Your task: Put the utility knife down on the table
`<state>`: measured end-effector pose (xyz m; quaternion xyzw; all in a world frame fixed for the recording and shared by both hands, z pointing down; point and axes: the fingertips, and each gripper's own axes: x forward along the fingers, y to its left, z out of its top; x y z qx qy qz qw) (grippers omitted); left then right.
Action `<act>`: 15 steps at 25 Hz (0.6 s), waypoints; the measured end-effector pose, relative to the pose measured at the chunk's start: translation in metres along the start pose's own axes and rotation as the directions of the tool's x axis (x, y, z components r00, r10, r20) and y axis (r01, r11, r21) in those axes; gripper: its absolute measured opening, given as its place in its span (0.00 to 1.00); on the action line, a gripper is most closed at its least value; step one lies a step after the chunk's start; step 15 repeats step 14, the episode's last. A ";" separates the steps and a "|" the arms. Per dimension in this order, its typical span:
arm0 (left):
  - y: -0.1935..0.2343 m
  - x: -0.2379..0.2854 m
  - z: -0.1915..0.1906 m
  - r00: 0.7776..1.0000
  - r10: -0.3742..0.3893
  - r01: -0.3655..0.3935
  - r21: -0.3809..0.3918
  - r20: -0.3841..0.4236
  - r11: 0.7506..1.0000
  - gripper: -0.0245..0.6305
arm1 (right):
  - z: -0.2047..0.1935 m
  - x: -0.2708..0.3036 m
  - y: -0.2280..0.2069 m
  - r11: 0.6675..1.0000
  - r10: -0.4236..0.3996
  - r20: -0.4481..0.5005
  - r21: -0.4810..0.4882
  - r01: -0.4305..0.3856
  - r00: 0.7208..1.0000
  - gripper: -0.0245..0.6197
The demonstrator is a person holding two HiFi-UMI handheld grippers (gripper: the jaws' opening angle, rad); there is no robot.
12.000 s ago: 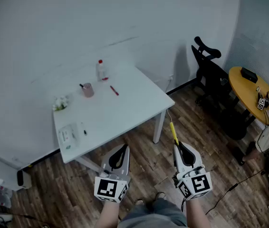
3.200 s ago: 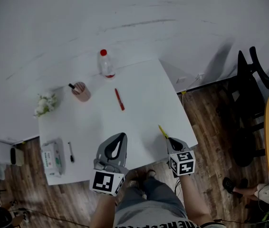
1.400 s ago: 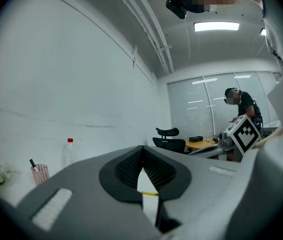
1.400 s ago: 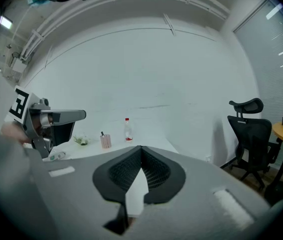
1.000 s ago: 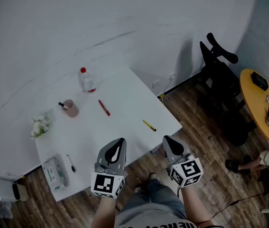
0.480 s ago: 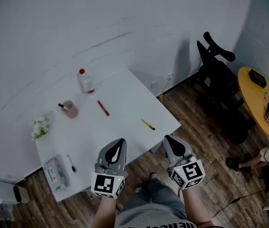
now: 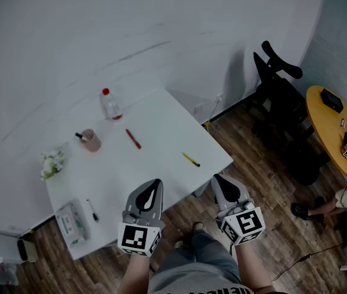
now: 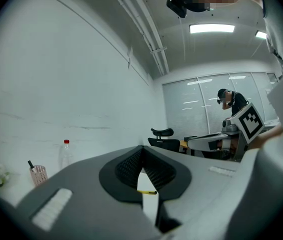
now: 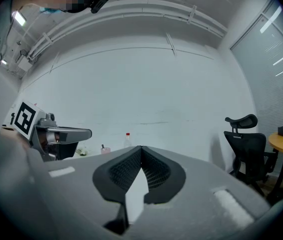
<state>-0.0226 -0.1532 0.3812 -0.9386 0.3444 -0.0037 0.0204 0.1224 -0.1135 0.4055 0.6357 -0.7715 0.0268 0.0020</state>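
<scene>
The utility knife (image 7: 191, 160) lay flat on the tabletop (image 7: 152, 170), near its right edge and well apart from the red pen (image 7: 133, 139), so I judged the job done. My right gripper (image 7: 218, 180) hung off the near edge, jaws pressed together on nothing. The left gripper (image 7: 156, 183) sat beside it, jaws likewise together and empty. I reckoned that holding them low and clear meant neither could knock the utility knife.

Office: swivel chair (image 7: 282, 97), white table (image 7: 155, 164)
</scene>
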 end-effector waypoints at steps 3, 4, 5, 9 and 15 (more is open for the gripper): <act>0.000 -0.001 0.000 1.000 -0.001 0.001 -0.001 0.002 1.000 0.05 | 0.001 -0.001 0.001 1.000 -0.004 0.002 -0.002 0.004 1.000 0.04; 0.000 -0.001 0.000 1.000 -0.001 0.001 -0.001 0.002 1.000 0.05 | 0.002 -0.001 0.001 1.000 -0.005 0.002 -0.003 0.005 1.000 0.04; 0.000 -0.002 0.000 1.000 -0.001 0.001 -0.001 0.001 1.000 0.05 | 0.002 -0.001 0.001 1.000 -0.006 0.002 -0.004 0.006 1.000 0.04; -0.001 -0.004 0.000 1.000 -0.002 0.002 -0.001 0.002 1.000 0.05 | 0.002 -0.003 0.003 1.000 -0.008 0.007 -0.006 0.008 1.000 0.04; 0.000 -0.008 0.001 1.000 -0.004 0.004 -0.001 0.006 1.000 0.05 | 0.003 -0.005 0.006 1.000 -0.014 0.005 -0.009 0.015 1.000 0.04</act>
